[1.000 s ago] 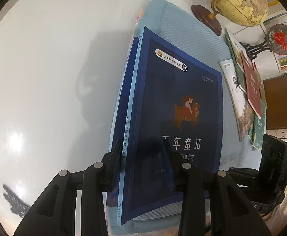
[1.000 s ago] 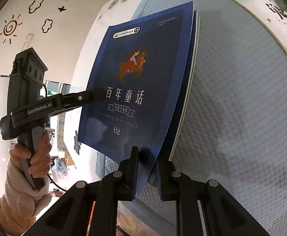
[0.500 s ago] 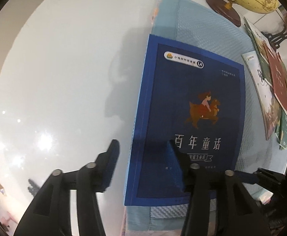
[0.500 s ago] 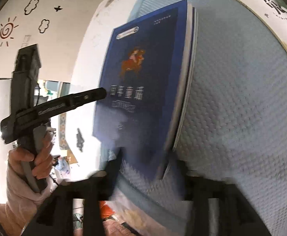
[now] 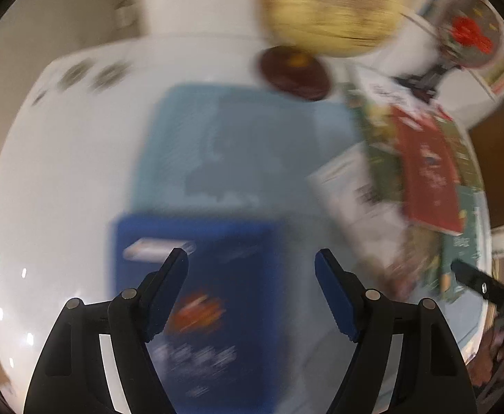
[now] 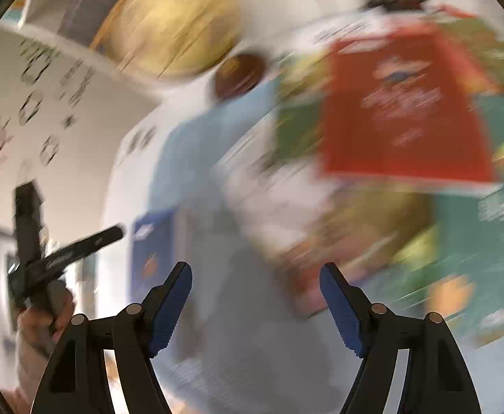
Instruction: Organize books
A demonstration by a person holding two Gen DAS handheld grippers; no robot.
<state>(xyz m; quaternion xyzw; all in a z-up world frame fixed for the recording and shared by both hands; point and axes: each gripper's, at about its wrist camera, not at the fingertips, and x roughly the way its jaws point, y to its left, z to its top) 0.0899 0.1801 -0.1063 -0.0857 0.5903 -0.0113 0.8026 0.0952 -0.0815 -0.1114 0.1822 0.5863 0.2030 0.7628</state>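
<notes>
Now the blue book [image 5: 196, 296] lies flat at near left, my left gripper [image 5: 251, 286] and right gripper [image 6: 256, 293] both apart and empty, scattered books [image 5: 424, 179] at far right left to sort.

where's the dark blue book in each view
Left wrist: the blue book lies low and centre-left, flat on the light blue mat, behind the open left gripper.
Right wrist: it shows small at lower left, beside the other gripper's finger.
Shared landmark: the red book, at right in both views.
</notes>
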